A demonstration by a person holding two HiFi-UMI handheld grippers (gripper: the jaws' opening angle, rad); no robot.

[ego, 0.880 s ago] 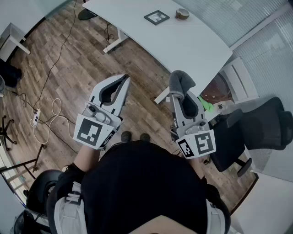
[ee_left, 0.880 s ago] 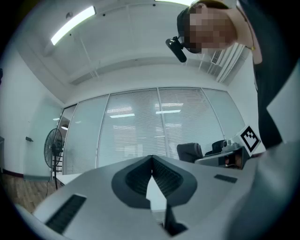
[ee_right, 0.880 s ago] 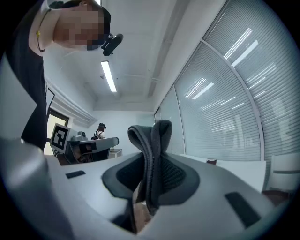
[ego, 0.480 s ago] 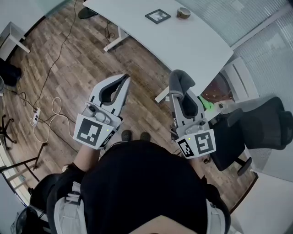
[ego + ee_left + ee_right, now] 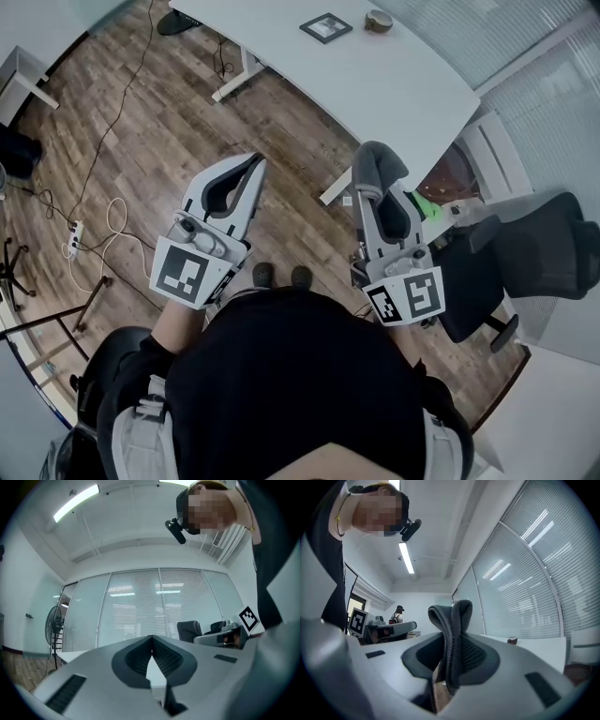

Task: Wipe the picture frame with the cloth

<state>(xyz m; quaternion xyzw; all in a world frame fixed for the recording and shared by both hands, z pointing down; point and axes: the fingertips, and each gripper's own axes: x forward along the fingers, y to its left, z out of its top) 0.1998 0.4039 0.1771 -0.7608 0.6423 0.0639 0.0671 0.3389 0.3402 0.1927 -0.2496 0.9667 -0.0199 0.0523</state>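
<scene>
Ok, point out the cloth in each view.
Head view: cloth right of centre, held by the right gripper.
Right gripper view: cloth at centre, clamped upright.
Left gripper view: unclear; a dark shape beside the right gripper might be it.
Shared landmark: window blinds.

Landmark: white desk [image 5: 403, 89], curved front edge, white legs [image 5: 236, 86].
- Floor under and left of the desk: brown wood planks [image 5: 169, 141].
- White power strip [image 5: 72, 241] on the floor, well left of the desk.
- Small white table [image 5: 21, 80] further left still, at the room's edge.
- Dark office chair [image 5: 553, 248] just right of the desk's near corner.
- Behind the desk: full-height glass wall [image 5: 506, 33], blinds closed.
- Standing fan [image 5: 53, 630] beyond the desk, by the glass.
- White ceiling over the desk, strip lights [image 5: 76, 501] on.
- Side walls plain white.
</scene>
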